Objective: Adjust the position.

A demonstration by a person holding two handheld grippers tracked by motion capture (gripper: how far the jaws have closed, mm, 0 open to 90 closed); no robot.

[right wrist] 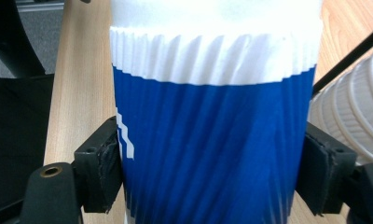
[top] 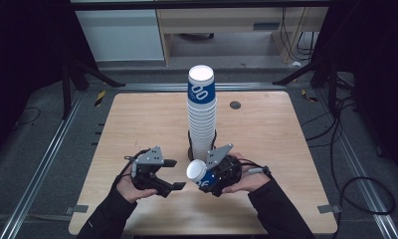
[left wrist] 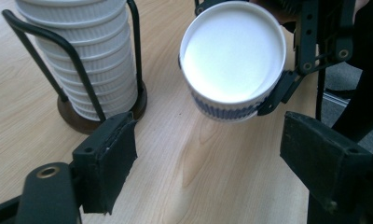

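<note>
I've got one blue-and-white paper cup clamped in the right gripper, pads pressed on both sides of the blue wall, cup tipped on its side with the white mouth facing the left gripper. That one stands spread wide with nothing between its jaws, and they have just been opening. The cup hangs just over the table, close in front of the cup stack in its black wire holder. Looks like a single cup pulled off for handling. To do it well I'd keep the squeeze light so the thin wall doesn't buckle, and stay clear of the stack so it doesn't topple. Right hand sits palm-in, gripper pointing left and level; left hand mirrors it, pointing at the cup's mouth, near but apart
</note>
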